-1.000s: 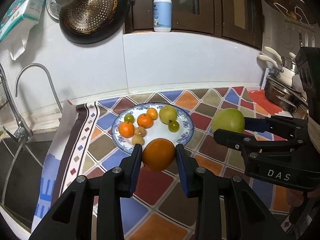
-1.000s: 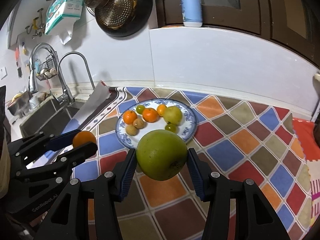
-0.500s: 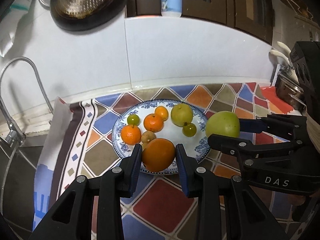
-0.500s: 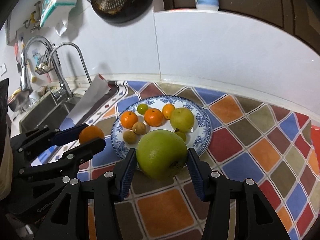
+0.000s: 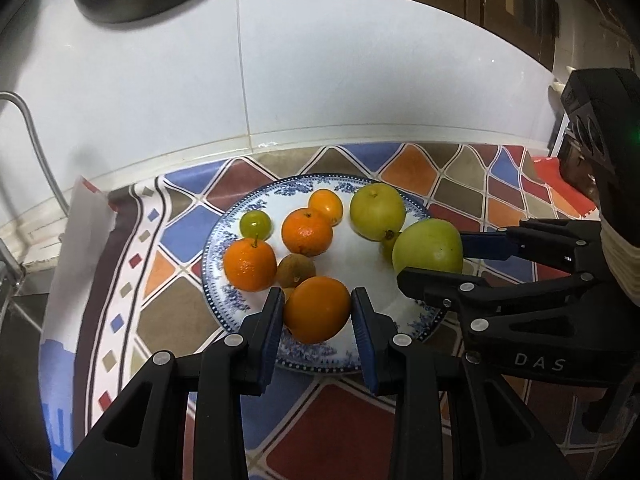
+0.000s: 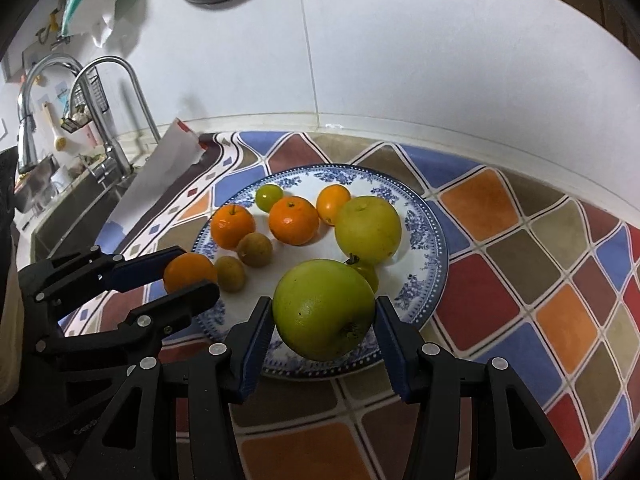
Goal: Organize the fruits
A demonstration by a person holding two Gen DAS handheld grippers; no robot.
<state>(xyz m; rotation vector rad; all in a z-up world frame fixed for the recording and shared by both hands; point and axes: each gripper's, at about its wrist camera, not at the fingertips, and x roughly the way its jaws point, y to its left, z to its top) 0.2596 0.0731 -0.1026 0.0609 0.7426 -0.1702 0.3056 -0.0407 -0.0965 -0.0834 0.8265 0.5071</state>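
"DAS" in white on right gripper body.

The plate looked like glazed ceramic, glossy white with a blue printed rim. The patterned mat beneath it had a smooth, slightly shiny, plastic-like face. Behind, the wall tiles were glossy white. The faucet at far left was polished metal. The gripper fingers were matt black plastic with ribbed blue pads.
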